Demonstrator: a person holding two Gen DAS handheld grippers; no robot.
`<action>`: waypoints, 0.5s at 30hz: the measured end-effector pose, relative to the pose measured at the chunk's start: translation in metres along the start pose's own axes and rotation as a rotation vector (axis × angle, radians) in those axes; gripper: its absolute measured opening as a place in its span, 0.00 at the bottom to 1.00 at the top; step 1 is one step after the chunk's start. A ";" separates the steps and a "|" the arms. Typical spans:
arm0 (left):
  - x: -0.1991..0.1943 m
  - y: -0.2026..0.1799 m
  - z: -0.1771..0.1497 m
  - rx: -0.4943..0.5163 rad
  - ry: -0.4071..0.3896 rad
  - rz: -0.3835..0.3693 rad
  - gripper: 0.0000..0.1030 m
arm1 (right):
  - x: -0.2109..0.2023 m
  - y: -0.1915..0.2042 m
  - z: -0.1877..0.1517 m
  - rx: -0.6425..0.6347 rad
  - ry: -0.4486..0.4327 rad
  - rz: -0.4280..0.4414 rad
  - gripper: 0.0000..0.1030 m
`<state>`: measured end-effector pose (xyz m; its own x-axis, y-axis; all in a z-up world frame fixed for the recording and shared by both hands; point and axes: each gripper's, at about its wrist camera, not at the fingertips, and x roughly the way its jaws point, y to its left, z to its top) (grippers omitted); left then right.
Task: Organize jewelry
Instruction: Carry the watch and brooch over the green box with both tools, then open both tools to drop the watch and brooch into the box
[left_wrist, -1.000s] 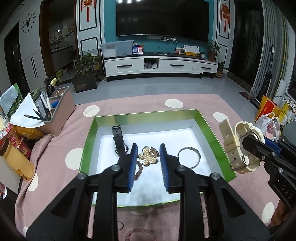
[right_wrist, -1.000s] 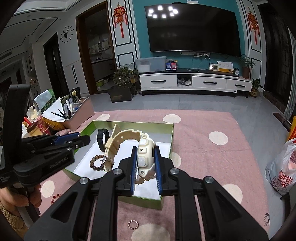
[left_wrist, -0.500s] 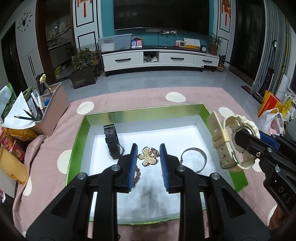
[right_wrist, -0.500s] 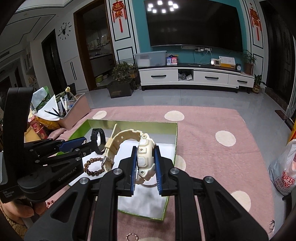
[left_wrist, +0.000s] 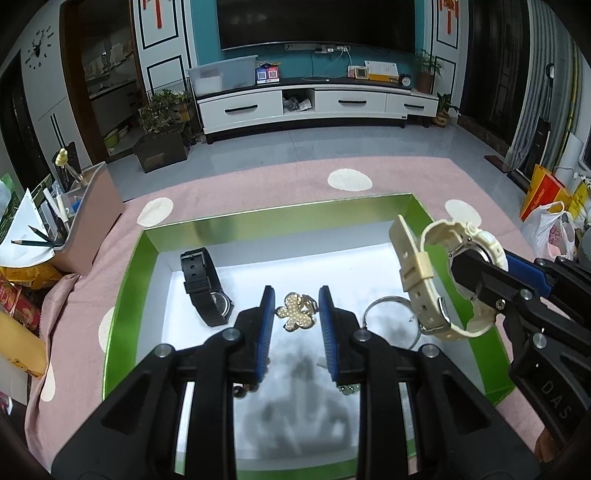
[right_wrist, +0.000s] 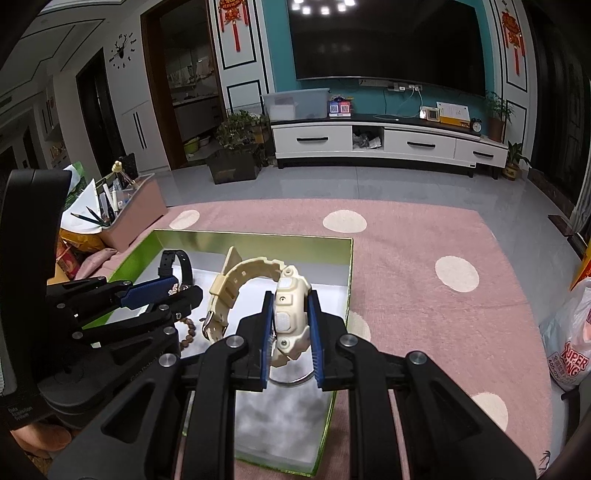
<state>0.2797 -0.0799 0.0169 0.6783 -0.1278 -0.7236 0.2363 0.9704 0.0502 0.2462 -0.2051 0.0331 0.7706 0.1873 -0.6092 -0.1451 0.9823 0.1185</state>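
**Cream watch carried in over the green box**

Since a second earlier, both grippers had advanced over the box: the right gripper (right_wrist: 290, 332) had brought the cream watch (right_wrist: 290, 310) from beside the box's right rim to above its white floor, and the left gripper (left_wrist: 297, 317) had closed in on the flower brooch (left_wrist: 297, 313).

Clamped by its case between the blue pads (right_wrist: 266, 328), the cream watch hung clear of the floor with its strap arched out to the left — a hold that probably kept the loose buckle end from dragging across the pieces already laid down. It sat over the box's right half, above the silver bangle (left_wrist: 388, 314).

On the other side, the left gripper's jaws stood parted with the brooch between them and nothing held; it looked poised either to steady or to shift the brooch. A black watch (left_wrist: 205, 286) lay flat to the left, well apart from the incoming one, and a brown bead bracelet (right_wrist: 187, 332) rested near the front. The green box (left_wrist: 280, 218) sat on a pink dotted cloth (right_wrist: 406, 240), so the likely aim was a free patch of floor on the right.
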 end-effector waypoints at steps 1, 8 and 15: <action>0.002 0.000 0.000 0.001 0.003 0.001 0.23 | 0.003 0.000 0.000 -0.002 0.005 -0.002 0.17; 0.017 -0.002 0.002 0.002 0.032 0.000 0.23 | 0.016 0.001 0.002 -0.012 0.035 -0.010 0.17; 0.027 -0.001 0.003 0.002 0.049 0.006 0.23 | 0.030 0.001 0.004 -0.019 0.068 -0.017 0.17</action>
<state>0.3000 -0.0846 -0.0002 0.6452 -0.1117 -0.7558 0.2339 0.9706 0.0562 0.2716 -0.1988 0.0175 0.7295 0.1696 -0.6627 -0.1446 0.9851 0.0929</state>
